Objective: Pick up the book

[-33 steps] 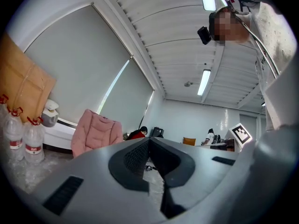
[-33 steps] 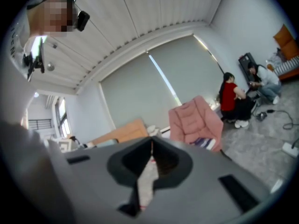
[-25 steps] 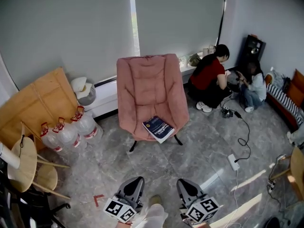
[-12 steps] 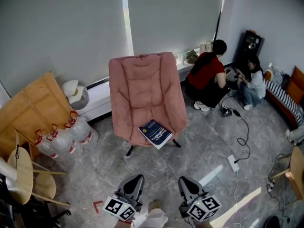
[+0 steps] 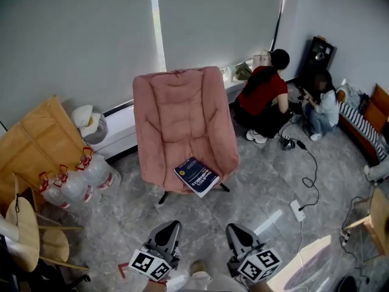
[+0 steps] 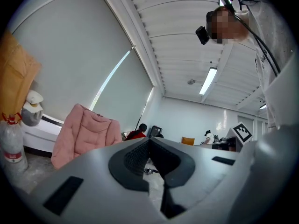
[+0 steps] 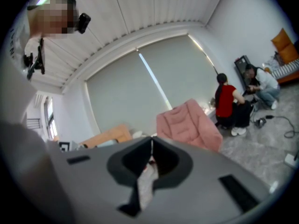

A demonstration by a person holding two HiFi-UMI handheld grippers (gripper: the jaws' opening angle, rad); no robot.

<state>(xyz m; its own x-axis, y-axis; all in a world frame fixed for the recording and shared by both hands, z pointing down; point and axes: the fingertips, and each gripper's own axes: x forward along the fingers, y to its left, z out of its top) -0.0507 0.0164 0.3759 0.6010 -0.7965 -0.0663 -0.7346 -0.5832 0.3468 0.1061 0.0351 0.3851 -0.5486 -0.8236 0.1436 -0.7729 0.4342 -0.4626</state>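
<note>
Pink chair [image 5: 182,123]: shown nearly whole in the head view; its legs are mostly hidden under the seat.
Blue book [image 5: 197,176]: laid flat at the front edge of the chair's seat, with one corner past the edge. The cover print is too small to be read, and the book cannot be made out in either gripper view.
Left gripper [image 5: 172,225]: cut off by the bottom edge of the head view, with the hand behind it barely shown. In its own view the jaws are seen pressed together at the tips, with nothing between them.
Right gripper [image 5: 233,227]: also cut off at the bottom edge. Its jaws are closed on nothing.
Book and jaws: the book is placed well ahead of both grippers, across a stretch of grey floor [image 5: 200,215], about midway between them sideways. It is touched by neither.
People [image 5: 264,99]: two are crouched by the far right wall, well apart from the chair, and what is handled there cannot be told.
</note>
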